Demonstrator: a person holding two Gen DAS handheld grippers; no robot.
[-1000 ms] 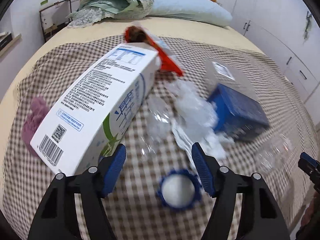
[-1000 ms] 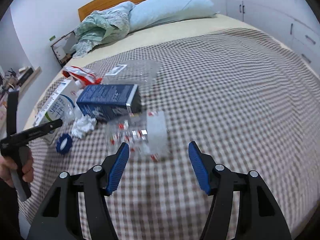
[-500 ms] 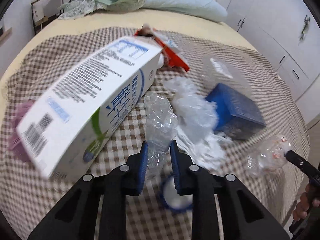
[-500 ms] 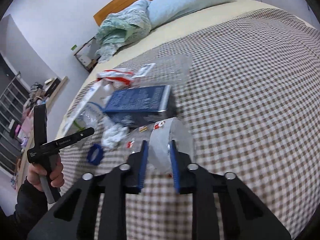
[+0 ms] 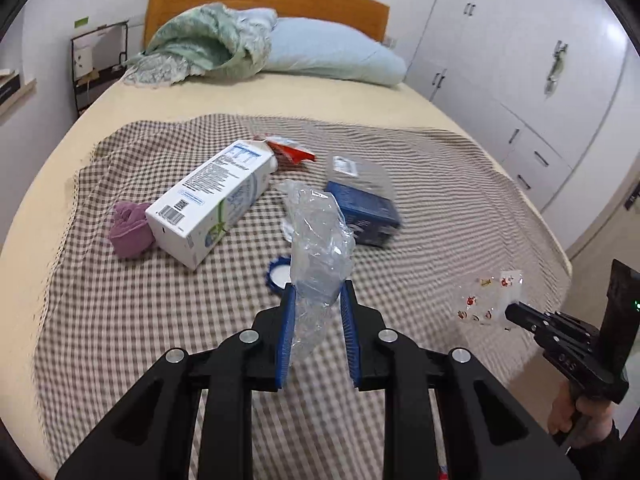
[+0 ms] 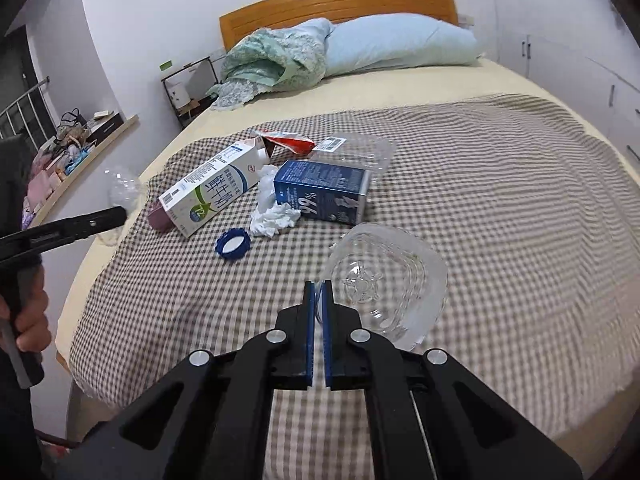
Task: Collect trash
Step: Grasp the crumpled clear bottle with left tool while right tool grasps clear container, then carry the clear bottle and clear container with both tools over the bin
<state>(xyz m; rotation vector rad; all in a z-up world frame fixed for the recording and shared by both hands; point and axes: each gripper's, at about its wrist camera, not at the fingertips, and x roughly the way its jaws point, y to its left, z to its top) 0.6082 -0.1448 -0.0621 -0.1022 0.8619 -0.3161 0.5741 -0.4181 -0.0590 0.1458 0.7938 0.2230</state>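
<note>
My left gripper [image 5: 318,300] is shut on a crushed clear plastic bottle [image 5: 318,240] and holds it above the checked blanket [image 5: 140,320]. My right gripper [image 6: 319,292] has its jaws closing tight on the thin rim of a clear plastic cup [image 6: 384,284], which hangs lifted to its right. On the blanket lie a white milk carton [image 6: 212,192], a dark blue box [image 6: 320,196], a blue bottle cap [image 6: 233,244], a crumpled white tissue [image 6: 274,216], a red wrapper [image 6: 286,142], a clear plastic tray [image 6: 356,152] and a purple cloth [image 5: 130,228].
A blue pillow [image 5: 332,52] and a green quilt [image 5: 200,40] lie at the wooden headboard. White wardrobes [image 5: 520,60] run along the bed's right side. A cluttered shelf [image 6: 72,148] and a wire rack [image 6: 186,84] stand on the left. A person's hand [image 6: 28,312] grips the left handle.
Both grippers went from open to shut, the left on the crushed bottle, the right on the clear cup. Both then rose and drew back from the trash pile, carrying them.
</note>
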